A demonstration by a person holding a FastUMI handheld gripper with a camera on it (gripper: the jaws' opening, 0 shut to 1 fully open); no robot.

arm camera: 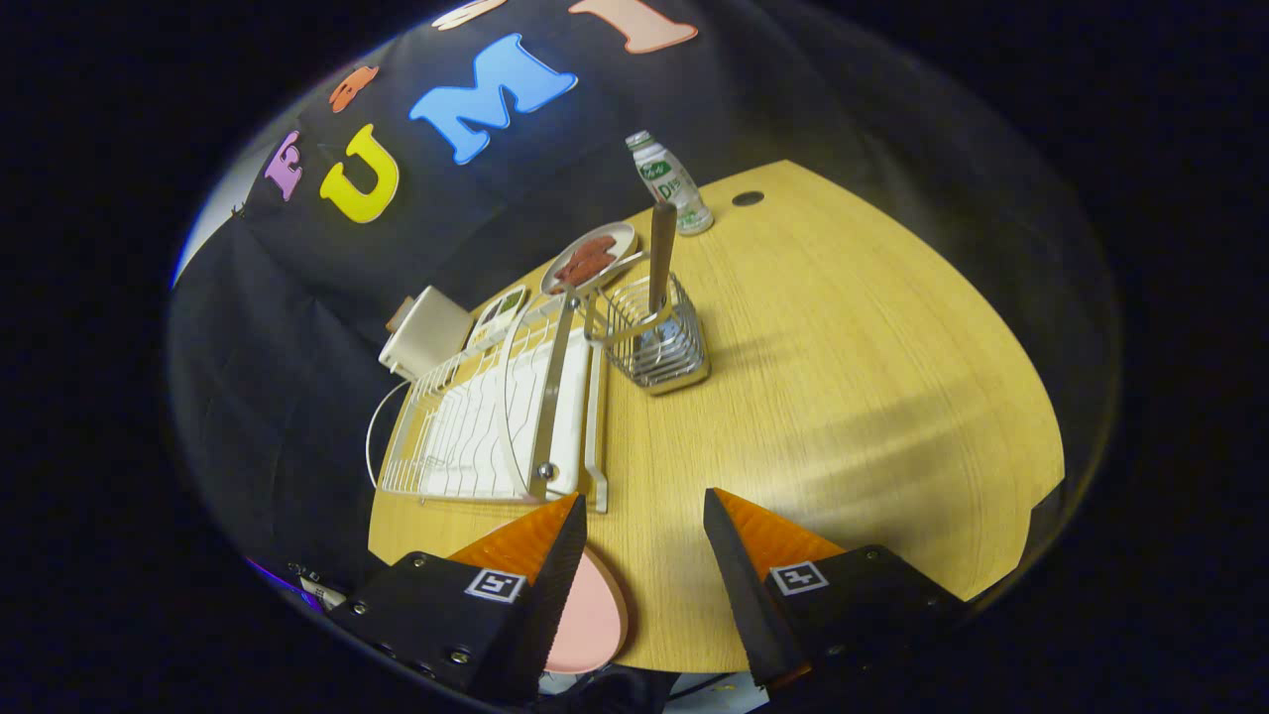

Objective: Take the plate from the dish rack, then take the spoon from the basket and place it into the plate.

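The gripper sits low in the middle of the picture, and its jaws are released, wide apart, with nothing between them. Each of its fingers is black with an orange top and a small square marker. Only bare wood shows in the gap.

A round pink plate lies flat on the light wooden bench, low in the picture. It is partly hidden behind the left finger, close to the near edge of the bench.

Just beyond the left finger, a bit left of the middle of the picture, stands a white wire dish rack with a shiny metal hoop at its near end. I cannot see any dish standing in it.

Right beside the rack, near the middle of the picture, is a square silver wire basket. A spoon with a brown wooden handle stands upright in it, and the handle sticks out above the rim.

Behind the basket, higher up, is a small white dish with brown food. To its right stands a little white bottle with a green label. In the upper left part, behind the rack, is a white box with a thin white cord.
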